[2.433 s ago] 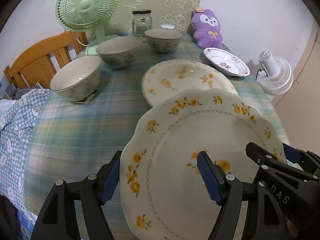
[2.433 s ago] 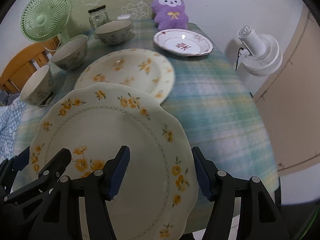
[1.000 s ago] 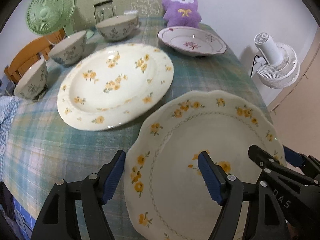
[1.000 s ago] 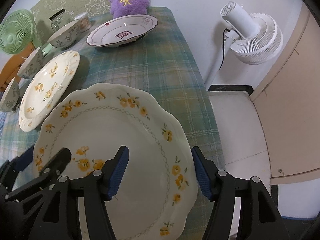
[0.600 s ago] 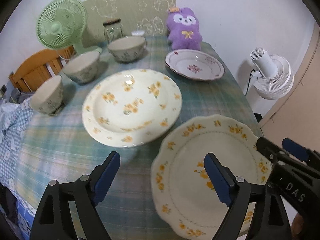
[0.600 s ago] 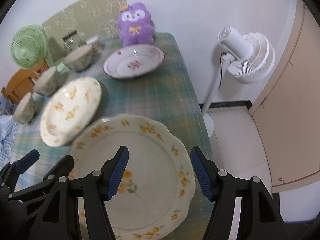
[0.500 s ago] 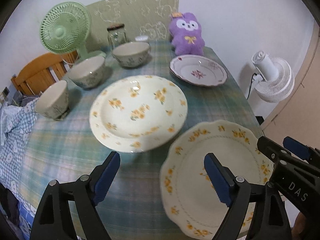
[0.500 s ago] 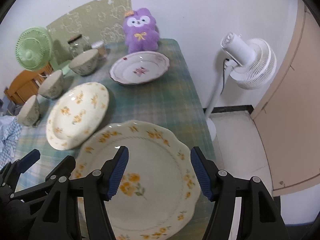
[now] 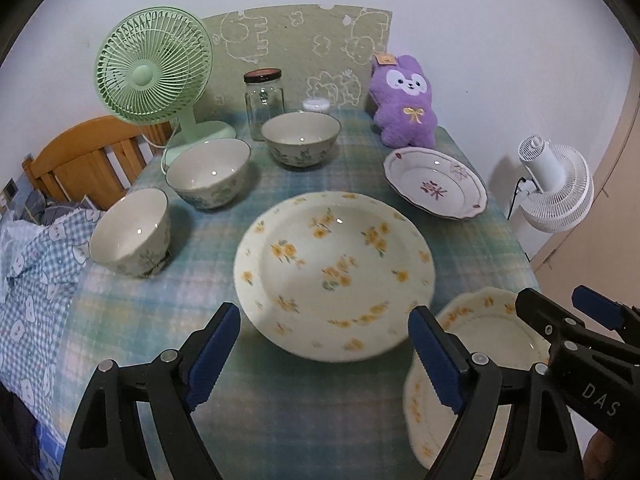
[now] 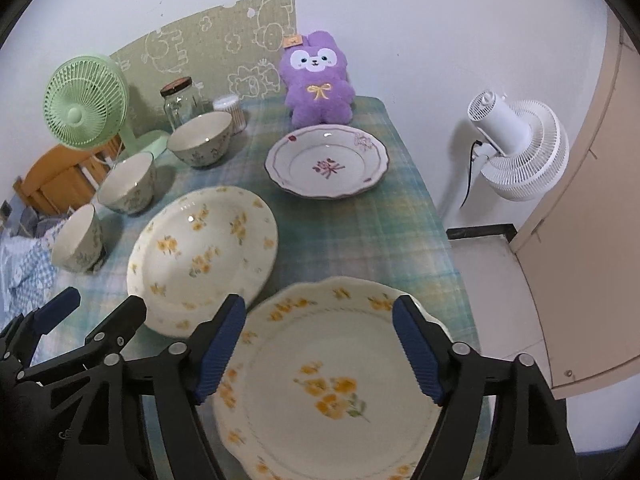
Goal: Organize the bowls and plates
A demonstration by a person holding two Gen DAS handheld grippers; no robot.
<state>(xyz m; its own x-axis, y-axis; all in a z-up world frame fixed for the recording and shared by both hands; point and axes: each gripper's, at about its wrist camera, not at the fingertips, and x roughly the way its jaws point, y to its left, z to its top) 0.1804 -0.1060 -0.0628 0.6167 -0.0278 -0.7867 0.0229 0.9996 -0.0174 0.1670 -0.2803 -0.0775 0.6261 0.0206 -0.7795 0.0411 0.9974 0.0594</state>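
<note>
A scalloped cream plate with yellow flowers (image 10: 328, 384) lies on the checked tablecloth at the near right corner, below my open right gripper (image 10: 320, 350); it also shows in the left wrist view (image 9: 476, 364). A round yellow-flowered plate (image 9: 334, 274) lies mid-table, just ahead of my open, empty left gripper (image 9: 326, 350). A white plate with a red pattern (image 9: 436, 188) lies at the far right. Three floral bowls (image 9: 132, 236) (image 9: 208, 178) (image 9: 300, 138) stand in a row along the left.
A green desk fan (image 9: 154, 76), a glass jar (image 9: 264, 102) and a purple plush rabbit (image 9: 404, 100) stand at the table's back. A wooden chair (image 9: 80, 160) is at the left. A white floor fan (image 10: 520, 148) stands right of the table edge.
Both grippers held the scalloped plate's rim, carried it to the near right corner, let go of it there and pulled back and up; the view has widened.
</note>
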